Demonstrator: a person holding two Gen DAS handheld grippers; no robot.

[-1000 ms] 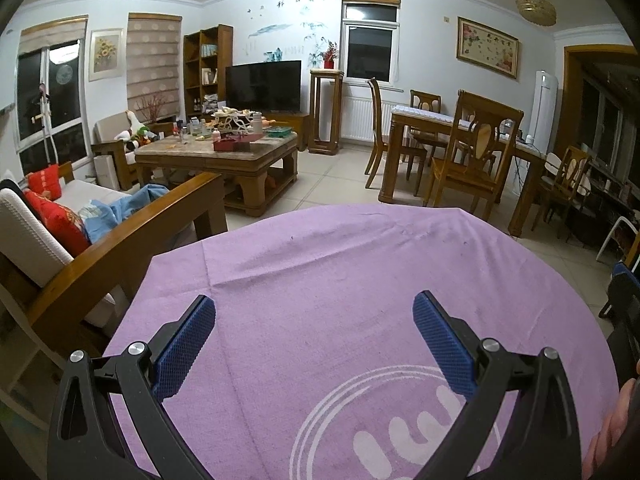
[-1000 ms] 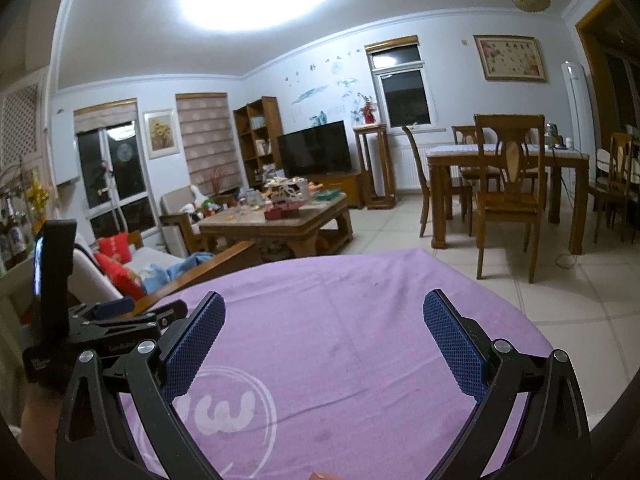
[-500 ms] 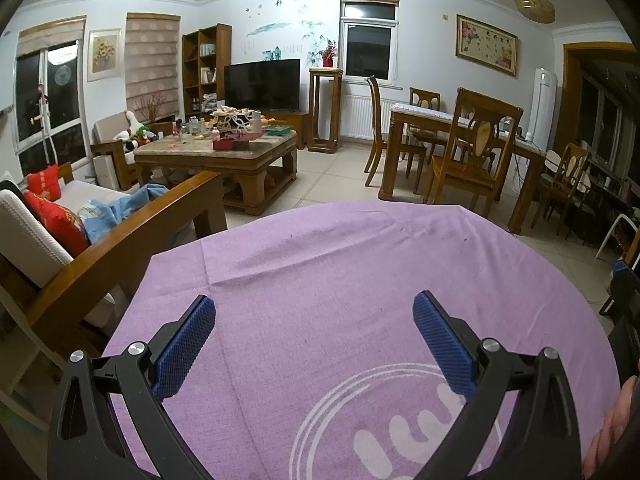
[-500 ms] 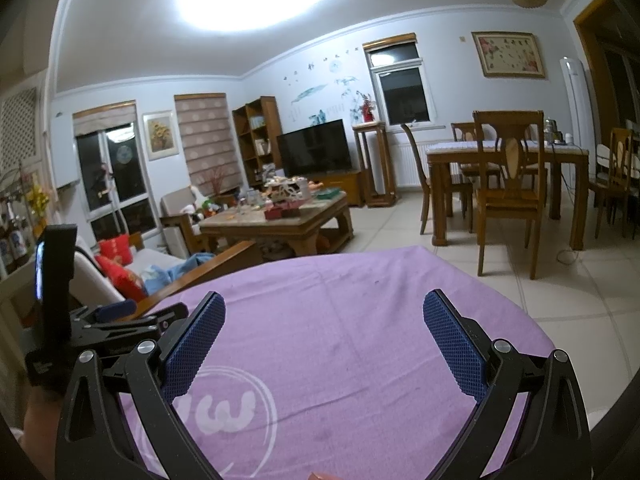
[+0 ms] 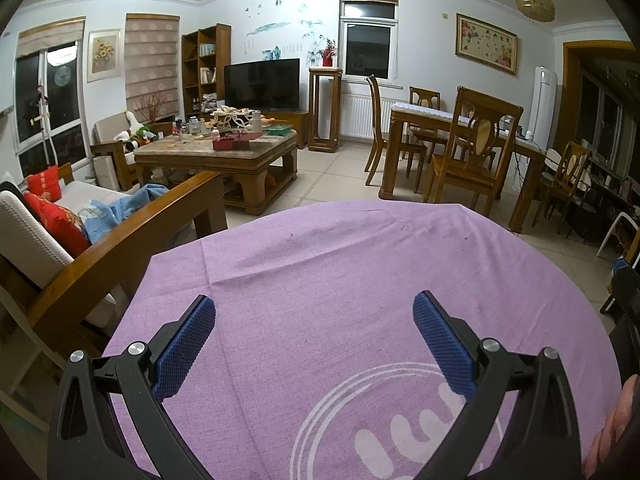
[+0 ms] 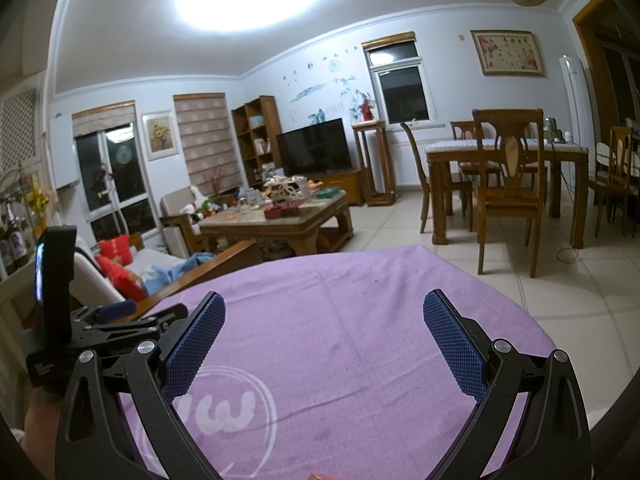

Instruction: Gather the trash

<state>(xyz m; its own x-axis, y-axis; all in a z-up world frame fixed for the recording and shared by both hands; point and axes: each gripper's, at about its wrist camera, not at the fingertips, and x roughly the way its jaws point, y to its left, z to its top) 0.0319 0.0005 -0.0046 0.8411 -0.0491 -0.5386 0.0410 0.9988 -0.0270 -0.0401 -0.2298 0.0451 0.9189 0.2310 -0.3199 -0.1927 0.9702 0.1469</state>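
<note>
A round table under a purple cloth (image 5: 340, 280) with a white logo fills the lower half of both views. No trash shows on the cloth. My left gripper (image 5: 314, 320) hovers open over the cloth, nothing between its blue pads. My right gripper (image 6: 324, 316) is open too, above the same purple cloth (image 6: 340, 320), nothing held. In the right wrist view the left gripper's body (image 6: 100, 320) sits at the left edge, with a hand below it. A small orange-pink bit (image 6: 320, 476) peeks in at the bottom edge; I cannot tell what it is.
A wooden sofa (image 5: 120, 232) with red cushions stands just left of the table. Beyond it is a cluttered coffee table (image 5: 224, 148). A dining table with chairs (image 5: 460, 140) stands at the right. Tiled floor (image 5: 332, 176) lies between them.
Both views have tilted up very slightly, so the room sits a touch lower in frame. Both grippers stay open and hold nothing.
</note>
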